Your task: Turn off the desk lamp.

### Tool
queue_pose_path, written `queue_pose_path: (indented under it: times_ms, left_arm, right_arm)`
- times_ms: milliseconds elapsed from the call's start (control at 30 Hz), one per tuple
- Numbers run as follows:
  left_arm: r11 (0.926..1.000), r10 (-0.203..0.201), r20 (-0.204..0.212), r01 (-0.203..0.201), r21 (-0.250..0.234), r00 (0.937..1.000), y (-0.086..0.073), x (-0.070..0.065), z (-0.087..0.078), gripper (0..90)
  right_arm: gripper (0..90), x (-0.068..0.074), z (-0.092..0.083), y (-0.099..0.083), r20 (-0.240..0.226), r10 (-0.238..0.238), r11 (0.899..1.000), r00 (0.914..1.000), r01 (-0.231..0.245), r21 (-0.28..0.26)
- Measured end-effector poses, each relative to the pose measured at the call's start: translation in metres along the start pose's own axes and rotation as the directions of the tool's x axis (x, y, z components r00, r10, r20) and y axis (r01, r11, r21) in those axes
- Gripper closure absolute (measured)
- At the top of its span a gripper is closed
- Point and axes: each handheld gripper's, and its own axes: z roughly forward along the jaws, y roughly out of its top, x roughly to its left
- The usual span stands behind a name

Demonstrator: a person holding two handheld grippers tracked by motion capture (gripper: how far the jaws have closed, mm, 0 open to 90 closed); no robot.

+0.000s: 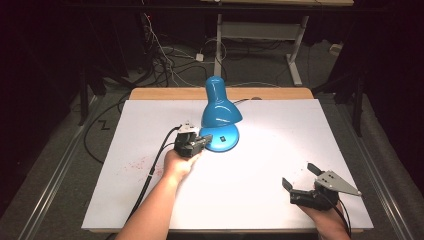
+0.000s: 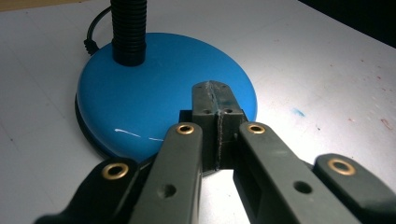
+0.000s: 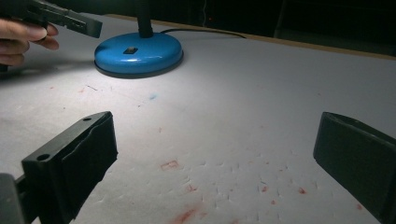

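Glossy blue lamp base (image 2: 154, 100), ribbed black neck (image 2: 128, 30), matt white tabletop (image 1: 280, 165)

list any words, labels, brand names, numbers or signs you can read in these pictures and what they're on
None: no readable text stands anywhere in these pictures.
The glossy blue desk lamp carries no visible brand or label on its shade or on its round blue base.
The small dark rectangle on the base looks like a switch; any marking on it is too small to tell.
The white table sheet bears only red and blue stains, no writing.
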Motion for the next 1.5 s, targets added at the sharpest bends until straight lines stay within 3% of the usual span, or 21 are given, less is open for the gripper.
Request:
queue_pose_path:
  times_ms: [300,367,633,667,833,1500]
  left_arm:
    - [1.0,-0.004,0.006,0.004,0.001,1.0,-0.003,-0.004,0.018,87.9]
    - [1.0,-0.008,0.01,0.008,-0.002,0.9999,-0.003,-0.005,0.021,87.9]
    - [0.9998,0.015,0.027,-0.015,0.01,0.9995,0.003,-0.005,0.027,87.9]
    - [1.0,-0.002,0.031,0.002,-0.002,0.9995,0.003,-0.006,0.029,87.9]
    - [0.9999,-0.008,0.036,0.007,0.011,0.9993,0.006,-0.007,0.037,87.9]
    - [0.9989,-0.04,0.02,0.04,0.024,0.999,0.008,-0.001,0.04,87.9]
  right_arm:
    - [0.3,0.0,0.001,-0.001,-0.004,-0.007,1.0,1.0,0.007,0.0]
    - [0.3,0.001,0.0,-0.001,-0.002,0.01,1.0,0.9999,-0.01,0.005]
    - [0.3,0.0,0.0,-0.002,-0.004,0.002,1.0,1.0,-0.002,0.005]
    - [0.3,0.0,0.0,-0.002,-0.004,0.001,1.0,1.0,-0.001,0.005]
    - [0.3,0.0,0.0,-0.002,-0.004,0.006,1.0,1.0,-0.006,0.005]
    - [0.3,0.0,-0.002,-0.002,-0.002,0.004,1.0,1.0,-0.004,0.004]
